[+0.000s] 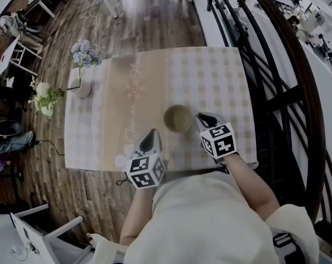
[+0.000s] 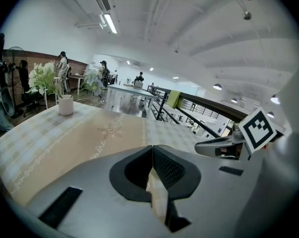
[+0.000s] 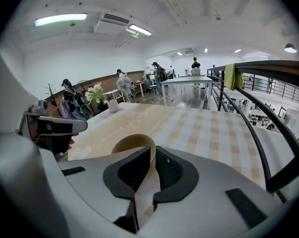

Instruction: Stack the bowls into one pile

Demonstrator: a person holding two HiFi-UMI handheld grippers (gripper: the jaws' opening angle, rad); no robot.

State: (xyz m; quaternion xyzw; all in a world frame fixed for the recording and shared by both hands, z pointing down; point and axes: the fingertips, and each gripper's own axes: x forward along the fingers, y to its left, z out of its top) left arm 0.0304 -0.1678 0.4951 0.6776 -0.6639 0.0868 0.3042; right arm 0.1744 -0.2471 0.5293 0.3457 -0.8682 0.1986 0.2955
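One beige bowl point(image 1: 178, 118) stands on the checked tablecloth near the table's front edge; I cannot tell whether others are nested in it. My right gripper point(image 1: 201, 117) is at its right side, shut on the rim. In the right gripper view the bowl point(image 3: 132, 143) shows its thin wall running between the dark pads of the right gripper point(image 3: 152, 152). My left gripper point(image 1: 152, 133) hovers to the lower left of the bowl, apart from it. In the left gripper view the left gripper point(image 2: 152, 150) has its jaw tips meeting with nothing between them.
The table point(image 1: 210, 76) carries a white vase of flowers point(image 1: 83, 87) at its far left corner, also seen as the vase point(image 2: 66, 104). A dark metal railing point(image 1: 276, 92) runs close along the table's right side. Wooden floor lies beyond the left and far edges.
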